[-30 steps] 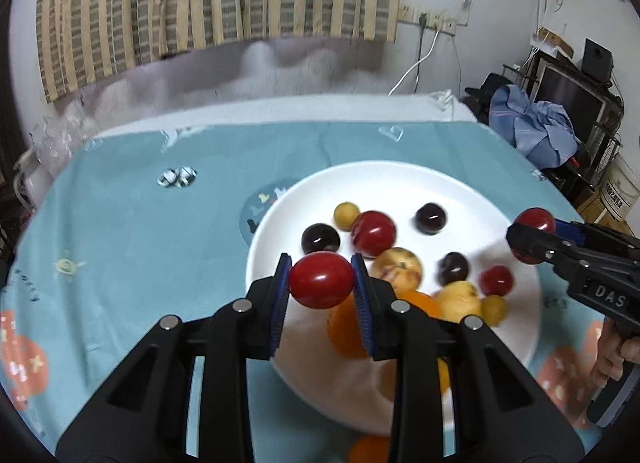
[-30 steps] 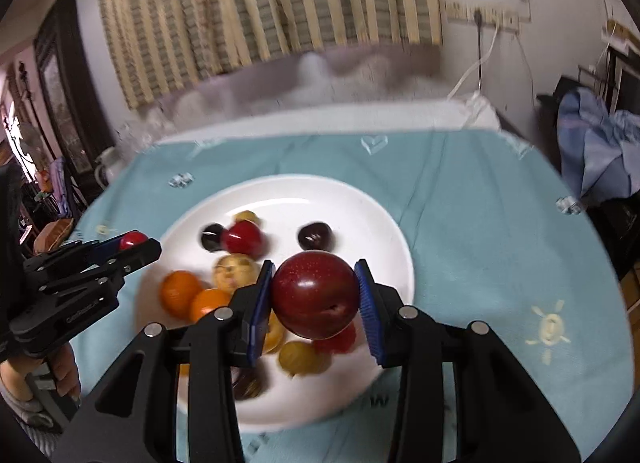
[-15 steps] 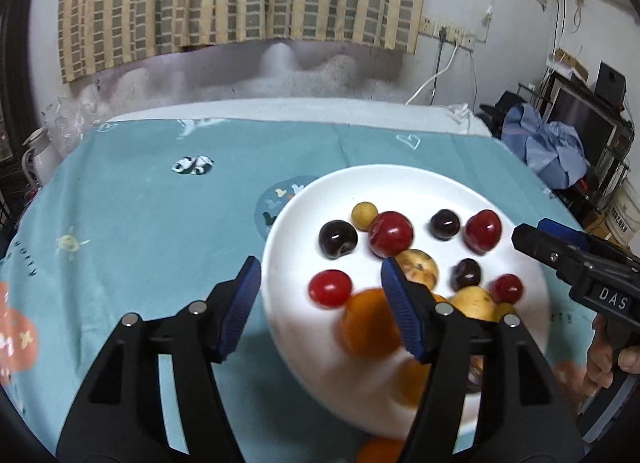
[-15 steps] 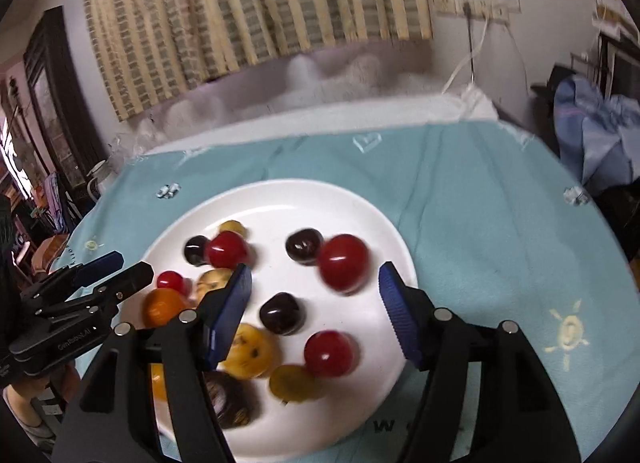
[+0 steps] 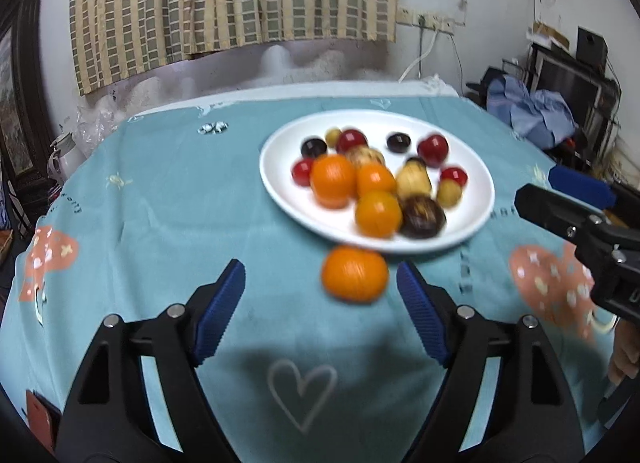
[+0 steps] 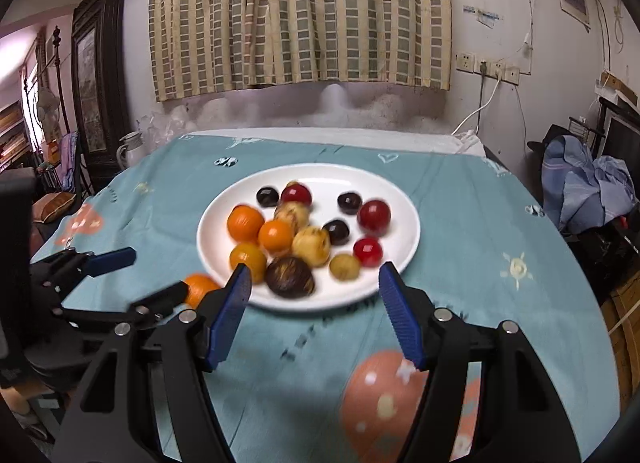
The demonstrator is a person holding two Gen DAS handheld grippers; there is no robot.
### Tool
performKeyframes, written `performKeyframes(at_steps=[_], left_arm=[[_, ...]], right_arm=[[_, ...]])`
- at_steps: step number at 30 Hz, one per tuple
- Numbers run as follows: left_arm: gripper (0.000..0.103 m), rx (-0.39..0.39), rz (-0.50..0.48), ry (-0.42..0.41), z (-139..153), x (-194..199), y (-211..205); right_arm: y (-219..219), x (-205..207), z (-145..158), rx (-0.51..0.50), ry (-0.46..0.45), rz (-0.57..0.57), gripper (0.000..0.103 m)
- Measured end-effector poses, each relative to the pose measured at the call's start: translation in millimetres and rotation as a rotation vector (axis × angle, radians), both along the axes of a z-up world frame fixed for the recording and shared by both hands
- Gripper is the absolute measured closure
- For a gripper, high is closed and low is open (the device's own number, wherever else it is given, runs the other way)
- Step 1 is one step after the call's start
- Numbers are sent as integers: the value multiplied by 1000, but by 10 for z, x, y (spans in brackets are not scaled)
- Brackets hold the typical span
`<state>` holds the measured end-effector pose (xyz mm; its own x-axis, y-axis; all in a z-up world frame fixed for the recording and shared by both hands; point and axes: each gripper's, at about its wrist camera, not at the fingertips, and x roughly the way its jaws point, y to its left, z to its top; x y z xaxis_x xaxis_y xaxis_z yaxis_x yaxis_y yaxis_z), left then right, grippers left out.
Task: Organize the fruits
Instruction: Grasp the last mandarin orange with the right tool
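left wrist view: your left gripper (image 5: 320,303) hangs with jaws wide and empty over the tablecloth (image 5: 160,223); one orange (image 5: 355,273) lies off the plate (image 5: 276,183), just before its near rim, between the pads. the step in hand appears to be collecting this stray; next, lower and close on it.

right wrist view: your right gripper (image 6: 314,309) is also spread wide and empty, near the plate's front edge; the other fruit sits on the plate.
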<state>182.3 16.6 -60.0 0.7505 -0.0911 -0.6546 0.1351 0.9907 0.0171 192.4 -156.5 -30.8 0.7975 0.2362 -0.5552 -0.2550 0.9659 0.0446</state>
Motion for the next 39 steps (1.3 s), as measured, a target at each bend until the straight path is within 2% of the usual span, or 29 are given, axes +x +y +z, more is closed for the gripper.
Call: performKeyframes(at_steps=[10, 21, 24, 29, 30, 39], left_arm=[[23, 8, -13, 61, -213, 120, -56], [23, -3, -57, 89, -245, 203, -107], [23, -34, -56, 98, -255, 213, -68], [23, -73, -61, 95, -249, 175, 22], [23, -77, -64, 93, -245, 170, 30], [24, -72, -130, 106, -262, 282, -78]], right_arm=[[-2, -24, -112, 30, 38, 19, 37], [86, -83, -134, 16, 39, 47, 37], [38, -30, -173, 117, 119, 94, 37], [-170, 186, -393, 474, 376, 185, 37], [-182, 211, -426, 511, 403, 194, 36], [212, 595, -501, 533, 545, 263, 39]])
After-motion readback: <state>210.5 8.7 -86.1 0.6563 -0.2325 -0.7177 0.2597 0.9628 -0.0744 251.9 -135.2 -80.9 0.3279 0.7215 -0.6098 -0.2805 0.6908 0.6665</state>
